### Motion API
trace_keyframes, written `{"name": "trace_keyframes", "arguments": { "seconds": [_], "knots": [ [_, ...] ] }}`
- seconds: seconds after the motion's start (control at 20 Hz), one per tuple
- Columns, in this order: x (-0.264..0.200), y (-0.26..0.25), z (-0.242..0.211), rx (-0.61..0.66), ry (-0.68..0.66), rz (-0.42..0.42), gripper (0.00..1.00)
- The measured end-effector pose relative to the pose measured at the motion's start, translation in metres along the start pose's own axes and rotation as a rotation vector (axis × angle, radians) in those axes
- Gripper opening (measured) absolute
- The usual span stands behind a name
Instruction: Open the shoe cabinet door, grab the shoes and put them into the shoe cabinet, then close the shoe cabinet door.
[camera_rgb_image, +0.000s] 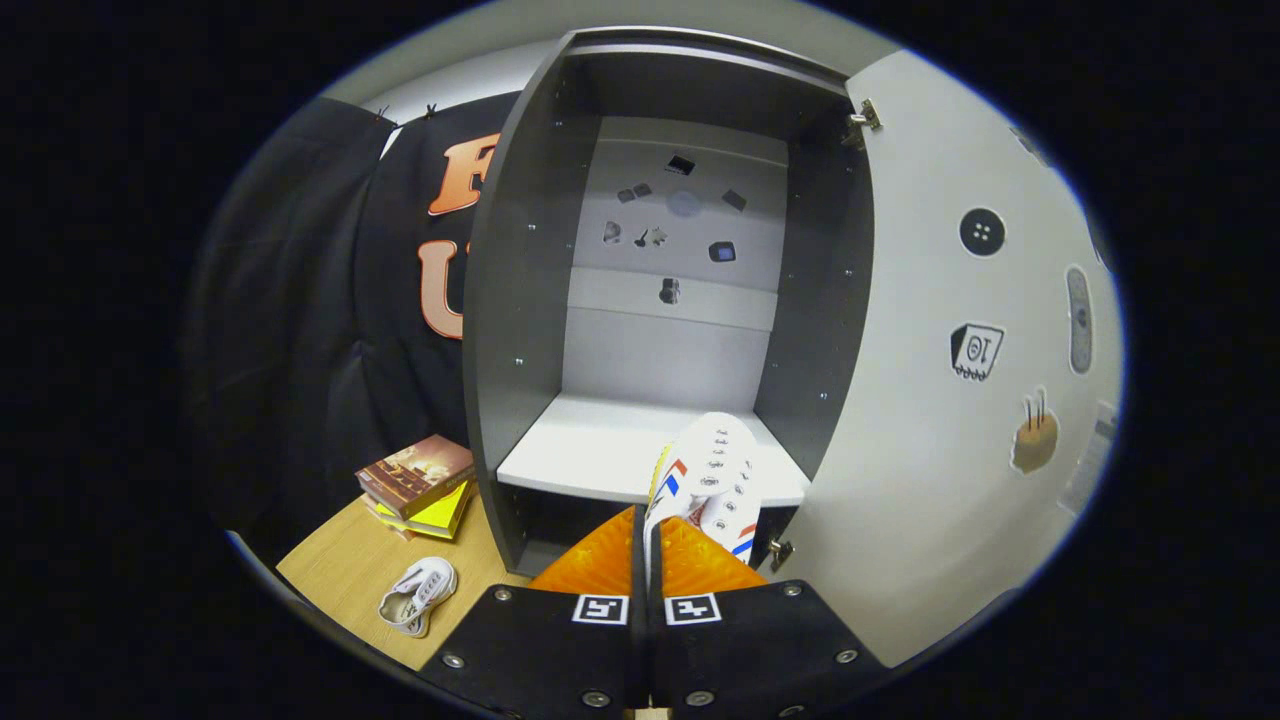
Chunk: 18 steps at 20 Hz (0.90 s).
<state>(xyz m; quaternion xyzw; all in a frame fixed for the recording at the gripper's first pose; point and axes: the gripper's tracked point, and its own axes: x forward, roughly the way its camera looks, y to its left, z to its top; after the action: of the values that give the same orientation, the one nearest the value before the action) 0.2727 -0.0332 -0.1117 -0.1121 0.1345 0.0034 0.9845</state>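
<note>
Tool (645, 545) clamps white shoe (712, 478) with red-blue stripes and black eyelets, over cabinet shelf (590, 450).

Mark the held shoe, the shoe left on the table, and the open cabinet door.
held shoe (715, 470): gripper view, laced upper.
shoe on the table (418, 594): gripper view, its side.
cabinet door (920, 420): gripper view, inner face.

The camera rides on the gripper (647, 545), facing forward along its fingers, close before the open cabinet (660, 300), looking slightly down onto its shelf (600, 450).
</note>
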Motion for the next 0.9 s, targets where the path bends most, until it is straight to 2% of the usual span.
{"name": "trace_keyframes", "arguments": {
  "seconds": [0.3,0.9],
  "knots": [
    [0.056,0.005,0.026,-0.016,-0.004,0.02,0.0],
    [0.144,0.018,0.028,0.013,0.012,0.044,0.0]
  ]
}}
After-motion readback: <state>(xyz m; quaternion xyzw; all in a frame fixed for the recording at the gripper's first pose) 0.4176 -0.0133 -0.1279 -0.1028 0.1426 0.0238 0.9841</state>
